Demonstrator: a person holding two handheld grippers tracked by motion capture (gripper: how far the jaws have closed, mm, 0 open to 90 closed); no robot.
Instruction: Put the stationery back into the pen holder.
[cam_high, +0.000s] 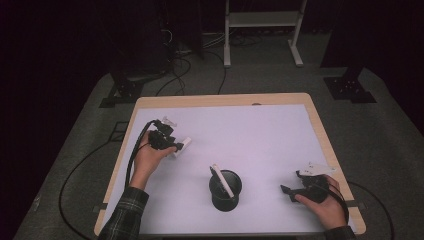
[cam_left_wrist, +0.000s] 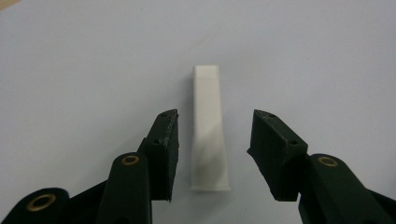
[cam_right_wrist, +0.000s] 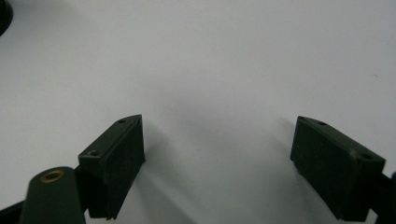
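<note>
Landmark: black cup (cam_high: 225, 190), near edge of tabletop (cam_high: 260, 130), centre; a white stick (cam_high: 223, 182) leans inside it. Right of cup: right gripper (cam_high: 292, 184), jaws wide apart, nothing between them. Left of cup and farther back: left gripper (cam_left_wrist: 212, 140), jaws apart, straddling a white bar (cam_left_wrist: 208, 126) lying flat, not yet touching. Bar's long axis runs straight along the gripper's reach. Judgement: left hand nearer; closing should clamp it crosswise.
</note>
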